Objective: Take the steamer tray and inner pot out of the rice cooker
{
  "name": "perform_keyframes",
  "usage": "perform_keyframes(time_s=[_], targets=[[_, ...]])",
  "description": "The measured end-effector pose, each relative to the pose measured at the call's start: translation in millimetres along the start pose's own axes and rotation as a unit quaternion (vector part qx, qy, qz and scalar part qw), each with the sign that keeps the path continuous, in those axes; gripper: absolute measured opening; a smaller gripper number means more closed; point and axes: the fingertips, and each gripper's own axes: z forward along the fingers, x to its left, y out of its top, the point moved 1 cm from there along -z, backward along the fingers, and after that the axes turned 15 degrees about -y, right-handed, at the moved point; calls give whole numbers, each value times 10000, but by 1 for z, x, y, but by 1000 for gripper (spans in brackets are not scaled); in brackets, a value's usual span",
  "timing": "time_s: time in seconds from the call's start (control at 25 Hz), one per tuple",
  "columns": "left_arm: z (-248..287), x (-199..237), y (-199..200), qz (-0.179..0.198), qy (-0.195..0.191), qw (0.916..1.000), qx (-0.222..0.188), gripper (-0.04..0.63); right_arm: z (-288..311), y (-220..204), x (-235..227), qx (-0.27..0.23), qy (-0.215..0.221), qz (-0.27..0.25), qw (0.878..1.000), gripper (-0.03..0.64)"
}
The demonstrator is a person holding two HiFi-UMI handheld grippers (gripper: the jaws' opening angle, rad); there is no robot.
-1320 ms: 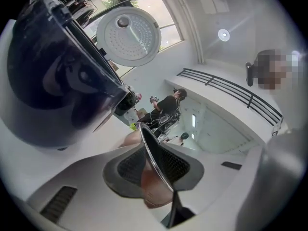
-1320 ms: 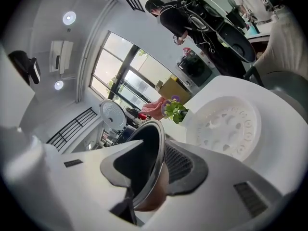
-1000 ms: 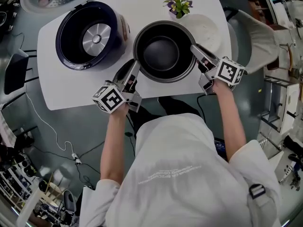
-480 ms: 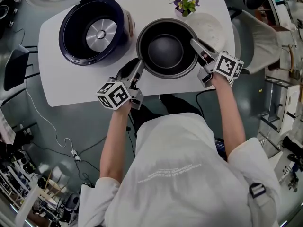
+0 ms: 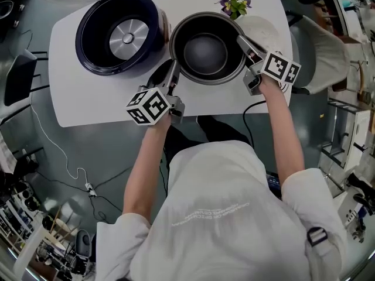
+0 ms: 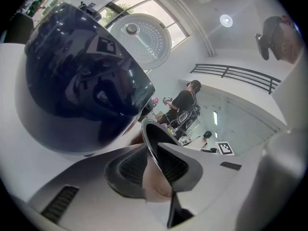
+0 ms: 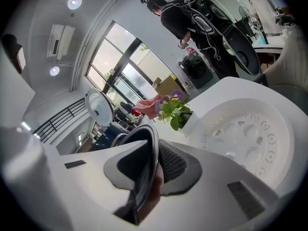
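My left gripper (image 5: 171,70) has its fingers (image 6: 126,170) nearly together, pinching the near-left rim of the pot (image 5: 206,48). The right gripper (image 5: 245,44) pinches the right rim likewise. Both pairs have just been closing with the rim between them. The pot is out of the cooker (image 5: 120,34), just beside it over the counter (image 5: 76,98); I cannot tell whether it rests or hangs. The tray (image 5: 266,31) lies behind my right gripper, near the plant (image 5: 233,3). I judge the thin, slick rim the weak point: if one hand leads, the pot could tilt and slide free. Drifting right could knock the tray or plant.
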Motion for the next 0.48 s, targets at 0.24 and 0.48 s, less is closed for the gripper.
perform_keyframes(time_s=[0.24,0.48], targets=[[2,-1,-1,-43,54,9999,-152,75,7,7,-1,22,-59,56,10000,69],[-5,-7,-5,-21,-151,9997,167,77,-2,-1,-4,65,26,-95,9999,161]])
